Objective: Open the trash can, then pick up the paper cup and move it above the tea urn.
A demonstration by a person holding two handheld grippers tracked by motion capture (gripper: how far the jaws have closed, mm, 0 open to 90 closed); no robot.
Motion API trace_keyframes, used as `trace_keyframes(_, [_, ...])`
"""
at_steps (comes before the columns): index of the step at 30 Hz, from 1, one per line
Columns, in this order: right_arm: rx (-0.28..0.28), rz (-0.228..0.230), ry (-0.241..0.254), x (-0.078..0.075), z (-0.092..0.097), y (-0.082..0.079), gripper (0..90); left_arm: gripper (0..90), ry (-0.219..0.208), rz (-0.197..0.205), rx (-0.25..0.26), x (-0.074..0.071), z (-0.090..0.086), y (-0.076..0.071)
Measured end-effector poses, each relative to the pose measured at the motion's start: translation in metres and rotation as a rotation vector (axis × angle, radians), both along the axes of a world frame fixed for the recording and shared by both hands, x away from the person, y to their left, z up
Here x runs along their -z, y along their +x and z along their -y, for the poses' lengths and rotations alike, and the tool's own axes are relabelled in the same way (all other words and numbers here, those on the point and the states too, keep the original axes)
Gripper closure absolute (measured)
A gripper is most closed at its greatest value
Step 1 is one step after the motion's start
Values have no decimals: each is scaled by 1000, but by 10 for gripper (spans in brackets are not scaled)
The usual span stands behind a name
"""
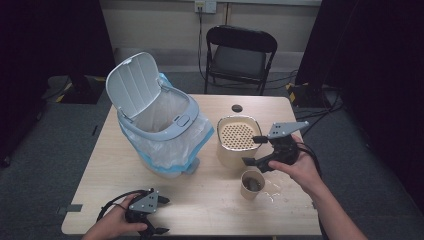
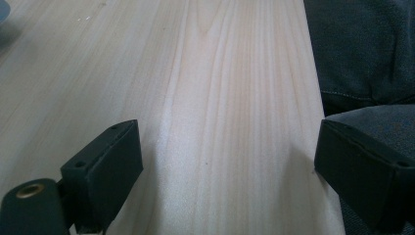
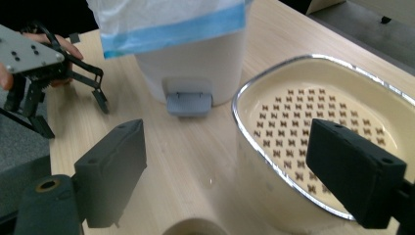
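- Pale wood table (image 1: 210, 200): it carries a white pedal bin (image 1: 160, 125) with its lid up and a blue-trimmed liner, set toward the far left; the raised lid suggests it stands ready to receive waste.
- Cream perforated container (image 1: 237, 140): right of centre, just beside the bin.
- Paper cup (image 1: 251, 185): near the right end of the front edge, just in front of the container, with dark contents (what they are cannot be told).
- Wet patch (image 1: 272, 192): on the wood beside the cup.
- Right gripper (image 1: 252, 150): jaws spread wide, nothing between them, hovering over the gap between cup and container; judged to be lining up on the cup.
- Left gripper (image 1: 161, 215): jaws apart and empty, resting low at the front left corner, apparently parked clear of the work.
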State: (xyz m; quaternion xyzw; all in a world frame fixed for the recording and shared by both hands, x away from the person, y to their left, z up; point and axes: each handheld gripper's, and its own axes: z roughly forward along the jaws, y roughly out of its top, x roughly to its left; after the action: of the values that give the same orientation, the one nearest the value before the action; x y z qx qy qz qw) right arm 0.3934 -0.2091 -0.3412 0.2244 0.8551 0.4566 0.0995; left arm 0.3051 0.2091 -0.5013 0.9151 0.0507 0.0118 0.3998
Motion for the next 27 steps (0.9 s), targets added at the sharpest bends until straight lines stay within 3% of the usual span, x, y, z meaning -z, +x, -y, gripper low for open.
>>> trace_keyframes(7, [15, -18, 7, 14, 14, -7, 144, 99, 0, -1, -1, 0, 0, 0])
trace_keyframes(16, [3, -35, -31, 39, 27, -24, 143, 99, -1, -1, -1, 0, 0, 0])
trace_keyframes(27, [19, -61, -15, 57, 39, -34, 143, 99, -1, -2, -1, 0, 0, 0])
